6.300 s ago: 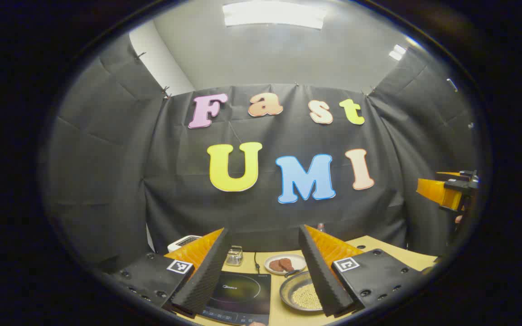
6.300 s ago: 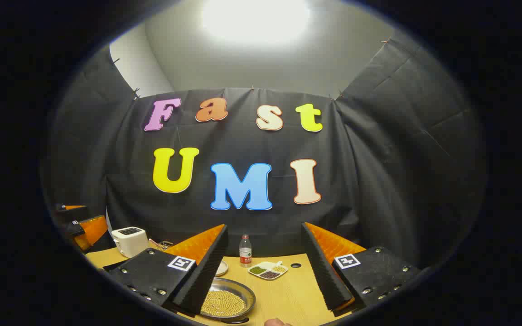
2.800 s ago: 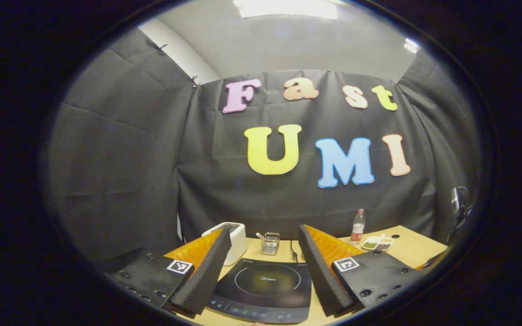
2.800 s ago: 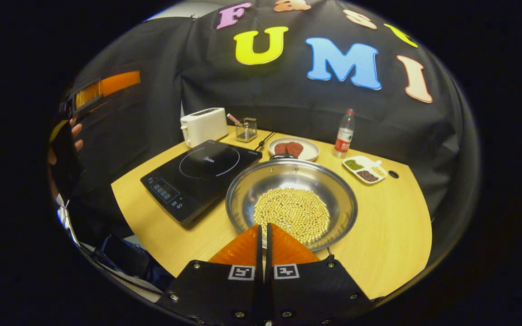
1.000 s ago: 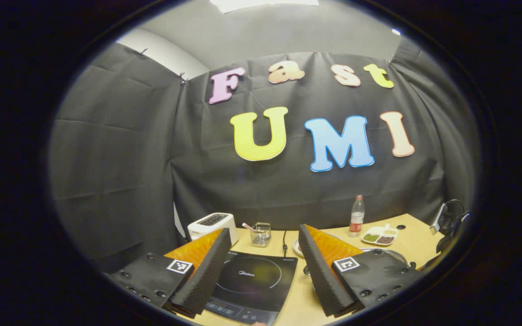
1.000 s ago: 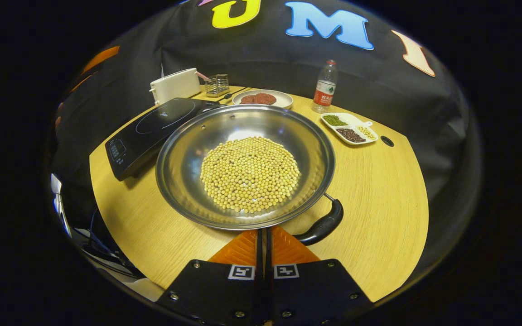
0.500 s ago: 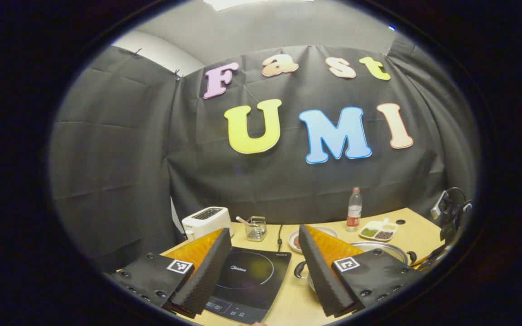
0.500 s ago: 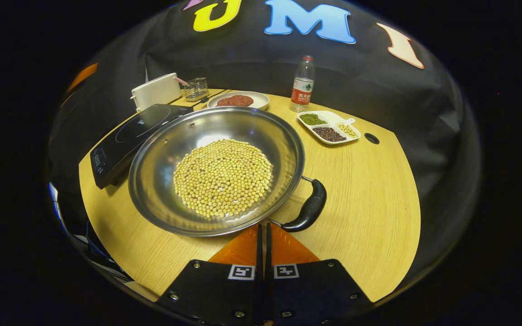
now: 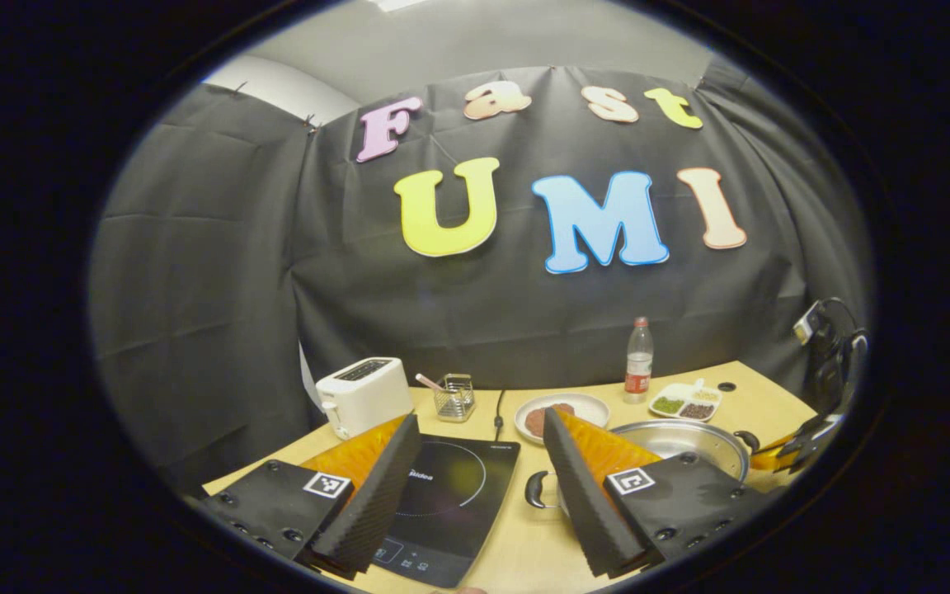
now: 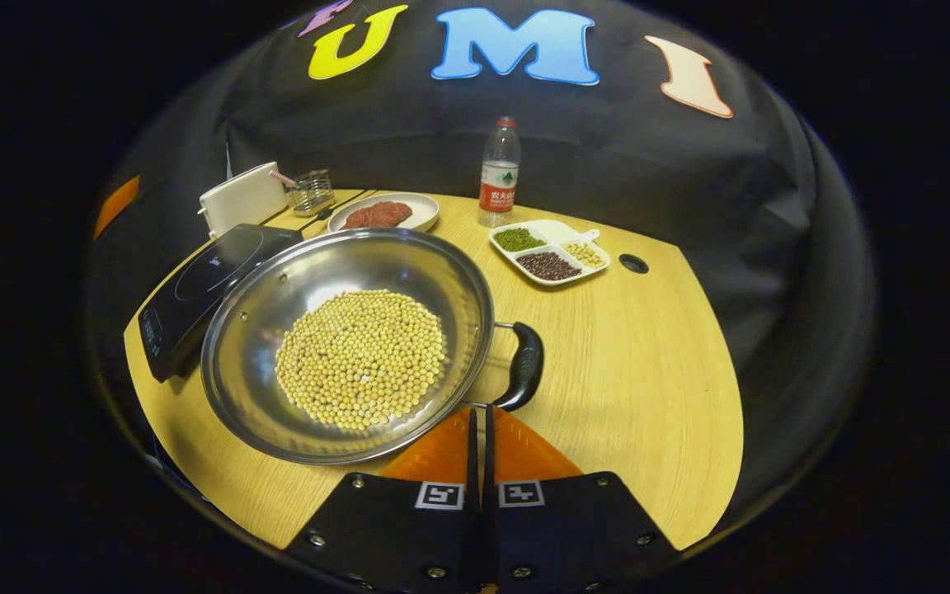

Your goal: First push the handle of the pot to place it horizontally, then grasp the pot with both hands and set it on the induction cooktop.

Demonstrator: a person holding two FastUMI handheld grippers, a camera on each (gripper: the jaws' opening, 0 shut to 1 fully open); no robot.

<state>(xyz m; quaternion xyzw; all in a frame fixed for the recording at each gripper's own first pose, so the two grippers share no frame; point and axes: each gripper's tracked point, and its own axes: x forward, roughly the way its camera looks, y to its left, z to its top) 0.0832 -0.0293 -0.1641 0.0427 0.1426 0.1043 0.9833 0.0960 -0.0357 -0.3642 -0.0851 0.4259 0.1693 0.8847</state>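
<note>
A steel pot [image 10: 277, 297] holding soybeans [image 10: 359, 359] sits on the wooden table [image 10: 648, 371], right of the black induction cooktop [image 10: 195, 285]. Its black handle [image 10: 522, 367] points to the right in the right gripper view. My right gripper [image 10: 479, 412] is shut with nothing between its fingers, and its tips are at the handle's near end, by the pot's rim. In the left gripper view my left gripper [image 9: 479, 419] hangs open above the cooktop [image 9: 450, 495]. The pot [image 9: 681, 437] lies behind its right finger, with one handle [image 9: 534, 488] towards the cooktop and my right gripper [image 9: 772, 456] at the far side.
At the back of the table stand a white toaster [image 10: 240, 198], a wire holder [image 10: 310, 191], a plate of meat [image 10: 383, 213], a water bottle [image 10: 499, 173] and a divided dish of beans [image 10: 547, 247]. A cable hole [image 10: 632, 263] is near the right edge.
The pot has turned: its near handle swung from the front right round to the right. My right gripper stayed shut against it. The left gripper tilted down, bringing the pot into its view.
</note>
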